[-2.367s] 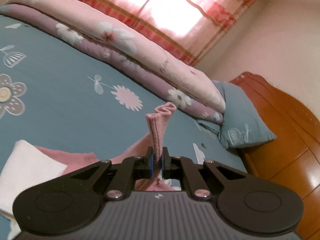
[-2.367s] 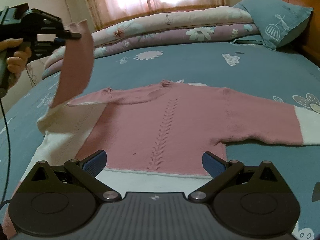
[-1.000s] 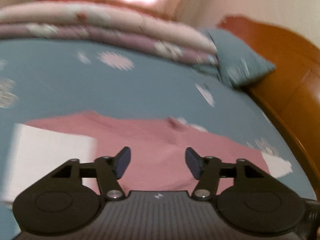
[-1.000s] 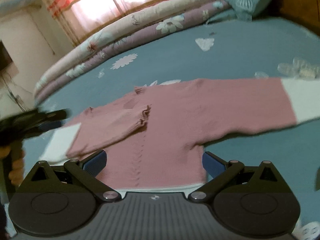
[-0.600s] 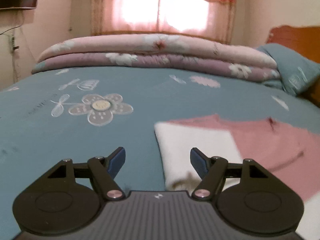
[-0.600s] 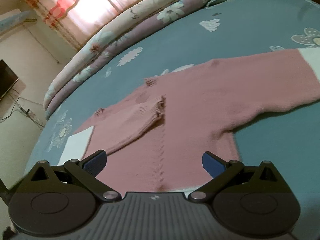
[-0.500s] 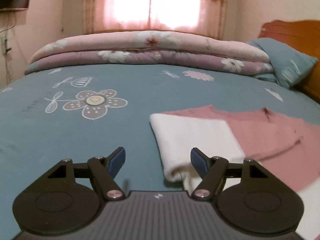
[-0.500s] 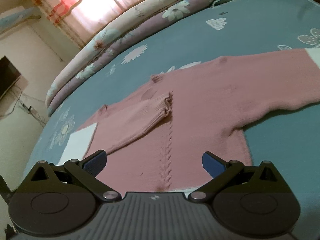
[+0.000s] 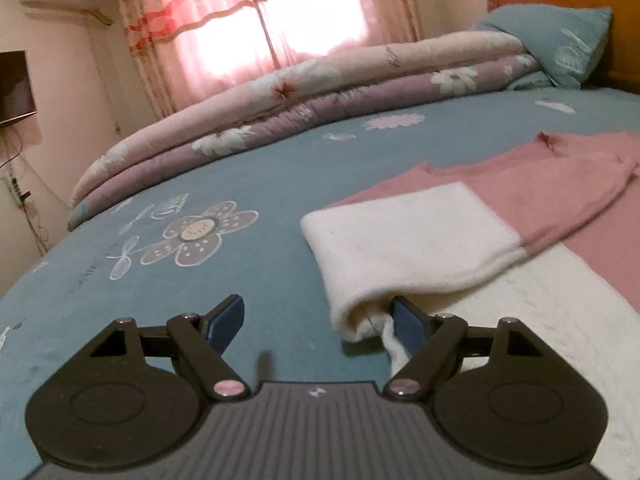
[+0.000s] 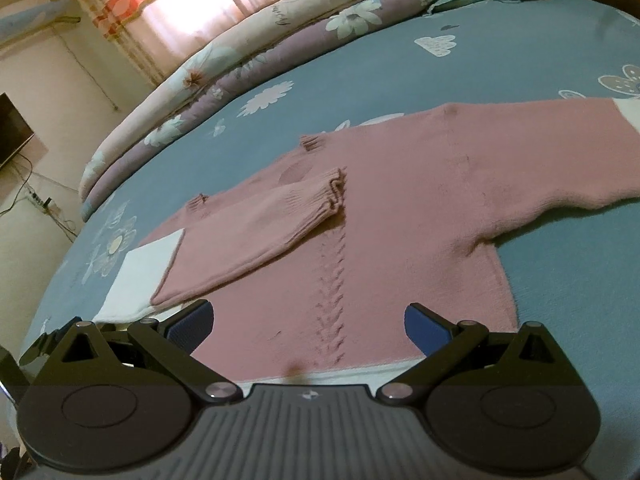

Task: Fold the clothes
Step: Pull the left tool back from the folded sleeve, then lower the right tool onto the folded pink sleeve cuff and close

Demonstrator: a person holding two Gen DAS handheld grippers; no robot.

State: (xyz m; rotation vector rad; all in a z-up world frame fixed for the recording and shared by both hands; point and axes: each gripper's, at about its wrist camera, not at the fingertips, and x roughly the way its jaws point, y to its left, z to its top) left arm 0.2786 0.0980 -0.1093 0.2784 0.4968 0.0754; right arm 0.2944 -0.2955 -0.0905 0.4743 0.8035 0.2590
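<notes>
The left gripper [image 9: 318,322] sits low in its wrist view with its jaws spread and opening further; nothing is pinched. Its blue right-hand pad [image 9: 406,322] stands just against the rolled white edge of the sweater's folded sleeve [image 9: 404,240], at the fold's near end, while the left-hand pad [image 9: 228,316] hangs over bare bedsheet [image 9: 280,184]. Whether the right-hand pad actually touches the knit cannot be told.

The right gripper [image 10: 308,322] fills the bottom of its own view, jaws wide apart and empty, hovering above the lower body of the sweater [image 10: 400,220]. Both blue pads sit over pink knit, near the white hem band that runs along the lower middle of the frame.

The sweater lies flat, front up, across the centre of the right wrist view, with a cable pattern down its middle. One sleeve is folded inward across the chest, its ribbed pink cuff [image 10: 334,190] ending near the centre line, its white section at the left. The other sleeve [image 10: 560,176] stretches out unfolded toward the right edge, ending in white.

Beyond the garment, the blue flower-printed sheet runs up to a rolled pink and lilac quilt [image 10: 280,36] across the upper part of the frame, with a blue pillow [image 9: 560,48] at upper right and a lit curtained window [image 9: 260,24] at the top. No containers appear in either view.
</notes>
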